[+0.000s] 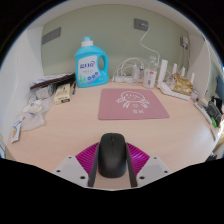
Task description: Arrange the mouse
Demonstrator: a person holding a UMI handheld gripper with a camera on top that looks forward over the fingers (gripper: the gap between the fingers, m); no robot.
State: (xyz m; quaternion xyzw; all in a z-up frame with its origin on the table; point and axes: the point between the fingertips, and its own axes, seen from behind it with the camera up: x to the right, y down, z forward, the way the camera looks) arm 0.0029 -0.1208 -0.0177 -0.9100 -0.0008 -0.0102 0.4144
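Note:
A black computer mouse (pixel 112 155) sits between my two fingers, and both magenta pads (pixel 87 156) press on its sides. My gripper (pixel 112 160) is shut on the mouse and holds it over the near part of the beige desk (pixel 70 135). A pink mouse pad (pixel 135 102) with a white drawing lies flat on the desk beyond the fingers, a little to the right. The mouse hides the fingertips.
A blue detergent bottle (pixel 89 63) stands at the back by the wall. Cables and a power strip (pixel 132 72) lie behind the pink pad. Small bottles (pixel 176 78) stand at the back right. Papers and clutter (pixel 42 100) lie along the left side.

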